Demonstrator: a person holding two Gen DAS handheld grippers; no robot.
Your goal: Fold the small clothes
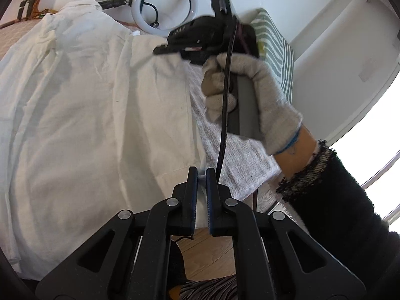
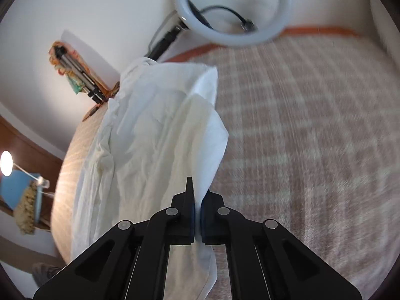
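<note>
From here I see a white wall across the top of both views, with a ring light leaning against it, upper centre. A bed cover in pinkish-brown checks fills the right of the right wrist view, blurred. At lower left of that view a lit lamp glows beside wood panelling. In the left wrist view a green-striped cushion sits upper right, bright window glare at the right edge, and wood plank floor shows bottom centre
</note>
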